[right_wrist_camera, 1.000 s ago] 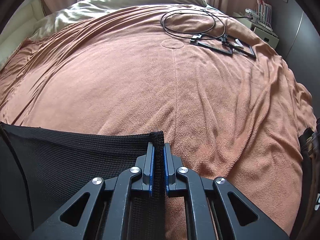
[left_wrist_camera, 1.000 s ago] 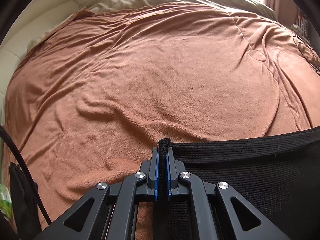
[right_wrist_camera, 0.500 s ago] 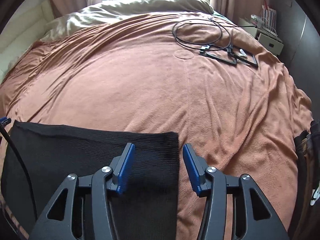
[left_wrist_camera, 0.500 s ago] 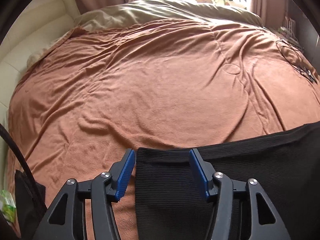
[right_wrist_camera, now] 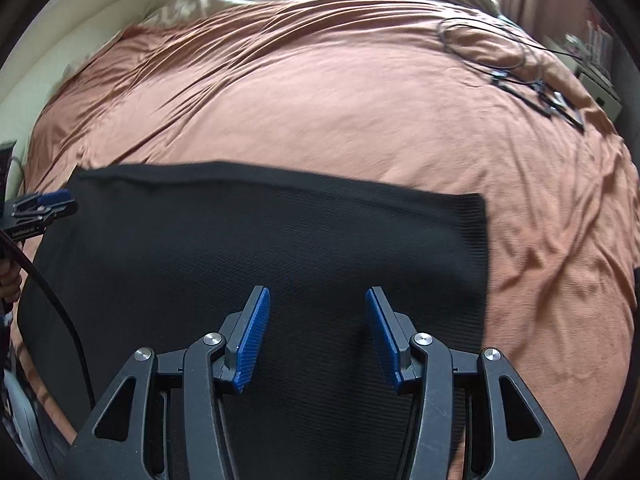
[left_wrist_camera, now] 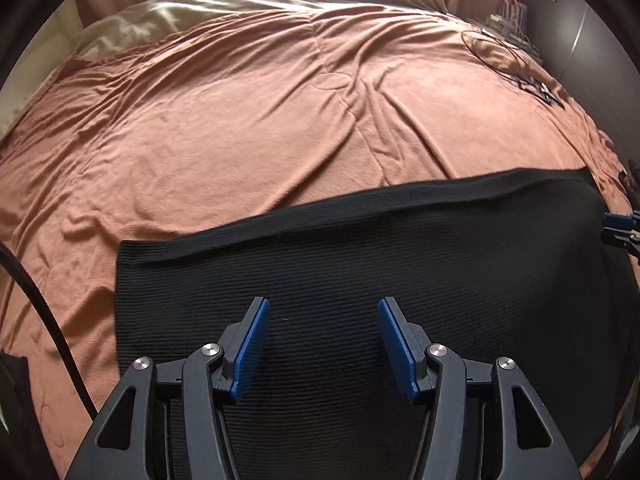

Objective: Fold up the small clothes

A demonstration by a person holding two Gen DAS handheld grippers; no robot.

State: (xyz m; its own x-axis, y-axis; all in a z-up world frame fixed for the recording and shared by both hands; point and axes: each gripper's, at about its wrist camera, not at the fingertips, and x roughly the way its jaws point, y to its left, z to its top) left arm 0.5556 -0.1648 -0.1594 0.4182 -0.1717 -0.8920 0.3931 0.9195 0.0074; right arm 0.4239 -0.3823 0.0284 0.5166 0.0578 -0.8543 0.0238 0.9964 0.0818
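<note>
A black ribbed knit garment lies spread flat on the brown blanket, its far hem straight across. My left gripper hovers open above the garment's left half, nothing between its blue pads. In the right wrist view the same garment fills the lower frame, and my right gripper stands open above its right half, also holding nothing. The right gripper's tip shows at the garment's right edge in the left view; the left gripper's tip shows at its left edge in the right view.
Black cables and a flat black frame lie on the blanket at the far right. A beige duvet covers the bed's head. A dark cord crosses the lower left. A bedside unit stands beyond the right edge.
Both grippers went from shut on the garment's far corners to open, dropped the cloth flat, and pulled back toward me and upward, so more of the garment shows.
</note>
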